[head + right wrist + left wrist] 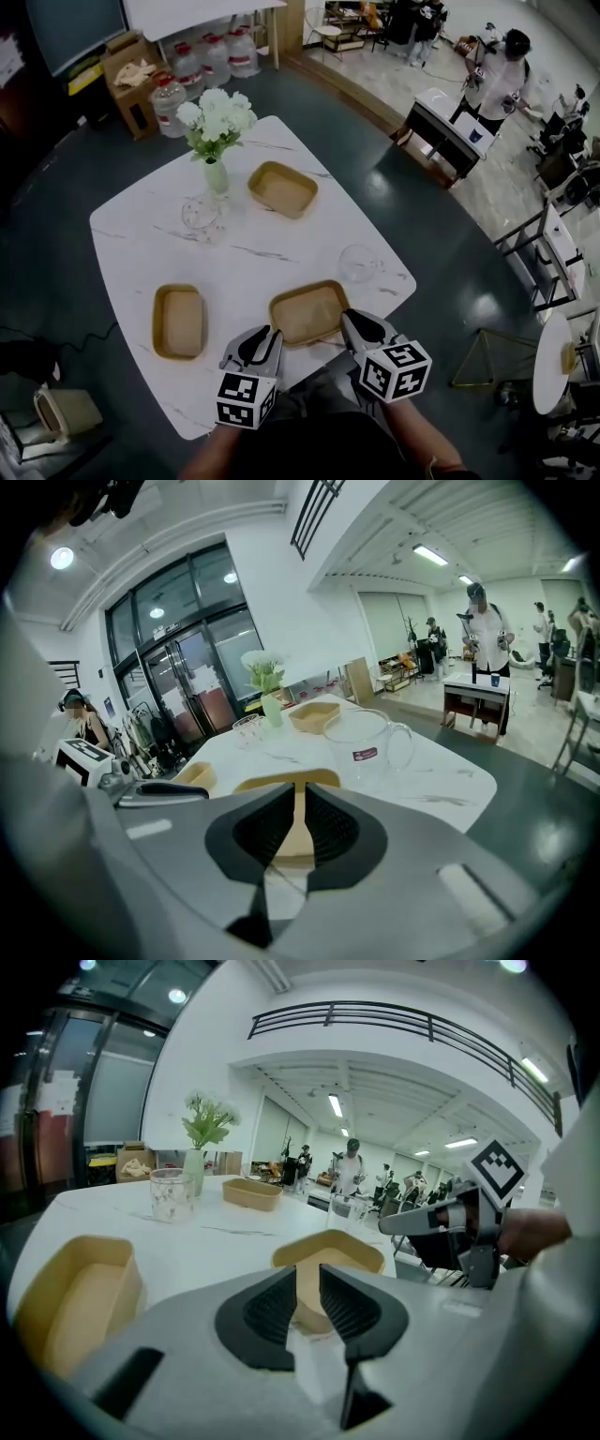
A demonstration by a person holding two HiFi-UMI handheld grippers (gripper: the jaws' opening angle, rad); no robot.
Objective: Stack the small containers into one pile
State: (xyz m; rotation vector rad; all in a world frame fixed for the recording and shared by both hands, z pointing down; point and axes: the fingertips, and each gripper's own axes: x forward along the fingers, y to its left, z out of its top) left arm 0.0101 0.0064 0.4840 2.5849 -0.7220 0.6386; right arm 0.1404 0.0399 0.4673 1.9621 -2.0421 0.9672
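Left gripper (265,339) and right gripper (354,323), jaws parted, flank near container (309,314) at lower centre (rim unpinched). Judgement: pinch one wall squarely, lift level, nest into lower-left container (178,322); upper-centre container (282,188) last.

- I read this as a big open lab or office hall, with a dark floor (450,234) and strip lights (335,1105) overhead.
- Past the far right corner of my table (141,234), a person (497,66) stands at a small desk (450,127).
- Water bottles (211,61) and a cardboard box (131,75) sit beyond its far edge.
- I also see tall glass doors (178,691) and a railed balcony (394,1021).
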